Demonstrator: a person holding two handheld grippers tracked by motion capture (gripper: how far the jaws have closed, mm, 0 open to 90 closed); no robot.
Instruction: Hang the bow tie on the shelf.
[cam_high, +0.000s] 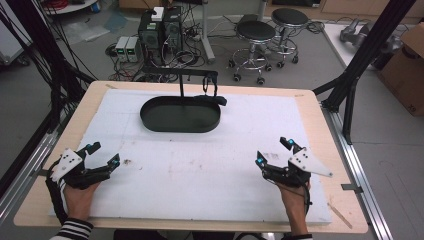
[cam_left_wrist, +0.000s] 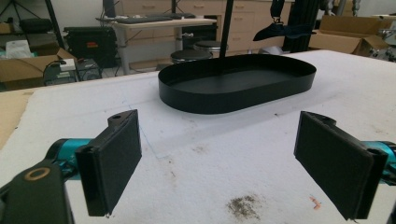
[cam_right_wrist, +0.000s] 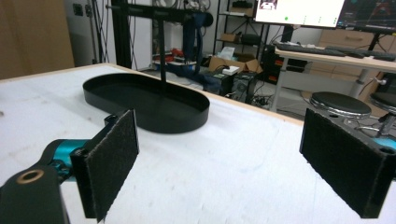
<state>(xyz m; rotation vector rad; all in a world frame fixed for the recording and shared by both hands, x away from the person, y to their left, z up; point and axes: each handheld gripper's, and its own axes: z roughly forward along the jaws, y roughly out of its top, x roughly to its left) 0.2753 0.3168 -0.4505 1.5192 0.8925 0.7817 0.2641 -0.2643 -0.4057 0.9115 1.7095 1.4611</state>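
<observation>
Left gripper (cam_high: 102, 154) and right gripper (cam_high: 272, 151) rest at the near table corners, jaws apart, empty — likely a neutral pose, both facing the black tray (cam_high: 180, 116).

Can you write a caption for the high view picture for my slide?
Two hand-held grippers, left gripper and right gripper, both open, rest on a white mat before an empty black oval tray.

Premises present as a robotics or electronics laboratory. Observed on the floor beyond the wooden table (cam_high: 310, 107): computer towers (cam_high: 160, 30) amid loose cabling, two round stools (cam_high: 270, 27) and cardboard boxes (cam_high: 405, 70). Black frame struts (cam_high: 370, 45) flank the table; the right gripper view records a lit monitor (cam_right_wrist: 299, 11) and keyboard (cam_right_wrist: 303, 46) on a desk.
</observation>
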